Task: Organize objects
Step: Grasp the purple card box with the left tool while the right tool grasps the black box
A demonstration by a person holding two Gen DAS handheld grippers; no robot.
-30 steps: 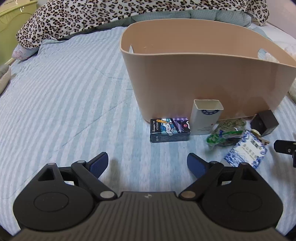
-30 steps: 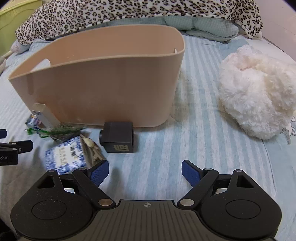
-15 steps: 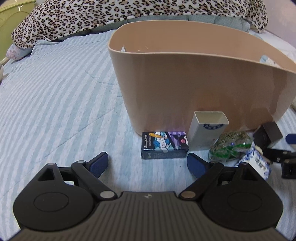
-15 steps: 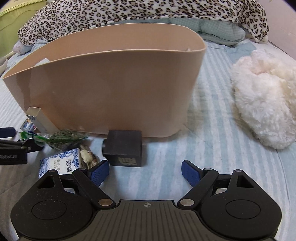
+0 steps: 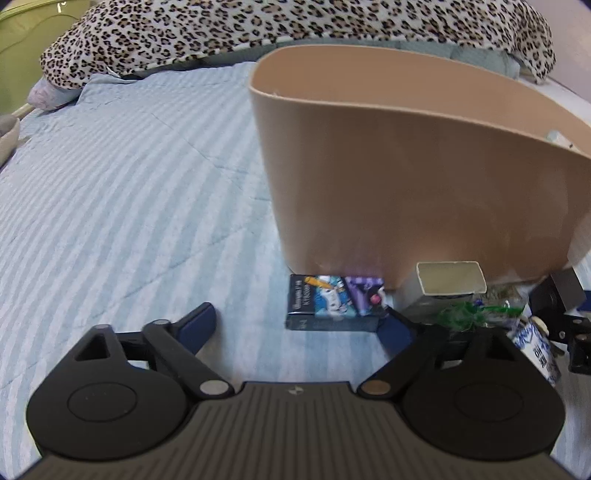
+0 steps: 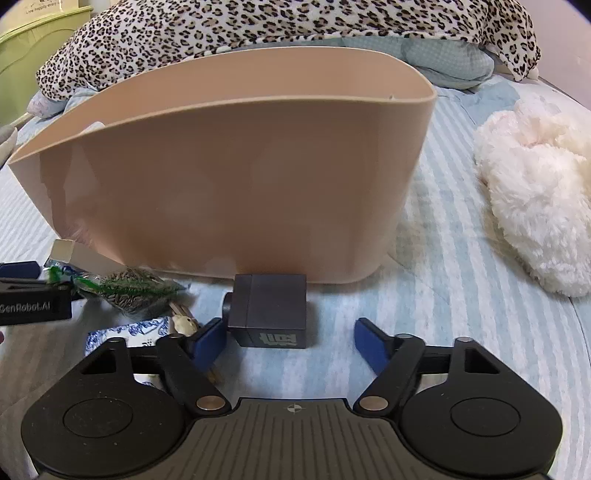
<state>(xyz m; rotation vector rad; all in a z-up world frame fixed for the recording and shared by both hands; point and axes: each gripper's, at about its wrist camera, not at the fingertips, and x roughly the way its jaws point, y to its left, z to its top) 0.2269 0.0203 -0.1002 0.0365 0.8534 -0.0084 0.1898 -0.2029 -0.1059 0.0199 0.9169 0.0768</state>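
A tan plastic basket [image 5: 424, 177] stands on the striped bed; it also shows in the right wrist view [image 6: 236, 184]. In front of it lie a dark cartoon-printed box [image 5: 334, 308], a white open-topped box [image 5: 447, 284], a clear bag of seeds [image 6: 129, 290], a blue-and-white packet [image 6: 129, 332] and a black cube [image 6: 271, 312]. My left gripper [image 5: 301, 326] is open, its right finger beside the cartoon box. My right gripper [image 6: 291, 341] is open, with the black cube just ahead between the fingers.
A fluffy white plush [image 6: 535, 206] lies right of the basket. A leopard-print blanket [image 6: 295, 29] is heaped behind it. A green bin [image 5: 22, 44] stands at the far left. The blue striped bedspread [image 5: 129, 192] stretches left of the basket.
Both grippers have moved forward and lower toward the objects. The left one has closed in on the cartoon box, the right one on the black cube. Both stay open.
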